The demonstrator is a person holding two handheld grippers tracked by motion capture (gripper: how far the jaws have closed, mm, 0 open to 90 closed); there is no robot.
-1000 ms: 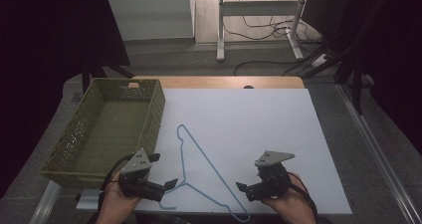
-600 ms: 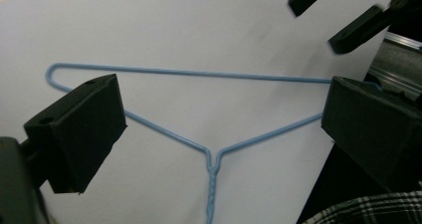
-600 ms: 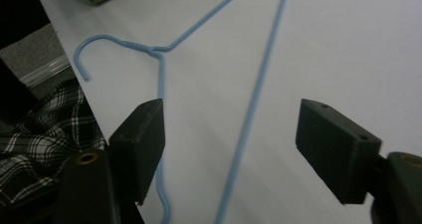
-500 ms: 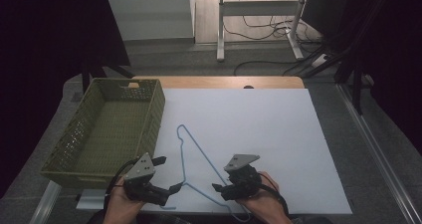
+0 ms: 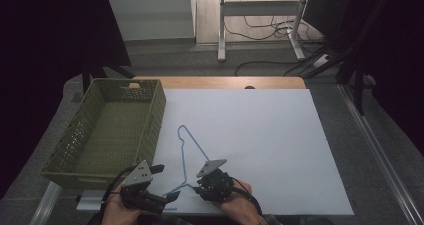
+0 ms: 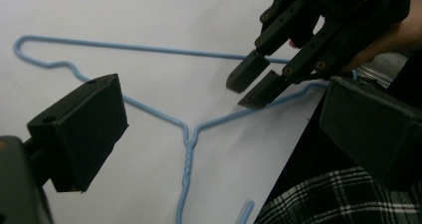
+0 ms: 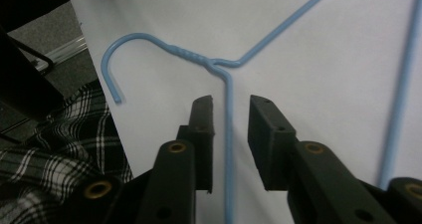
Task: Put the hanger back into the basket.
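Grasping is the step: your right gripper (image 7: 230, 109) has just been closing, its jaws straddling the blue hanger (image 5: 187, 155) wire on the white sheet (image 5: 280, 135) without pinching yet. Squeeze fully next. Your left gripper (image 5: 162, 182) waits, jaws spread.

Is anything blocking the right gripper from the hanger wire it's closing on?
Nothing visible. The right gripper has just been closing, and its jaws straddle one shoulder wire of the blue wire hanger, with bare gaps on both sides; the pads do not touch it yet.

basket (image 5: 107, 130) left of hanger (image 5: 187, 157)
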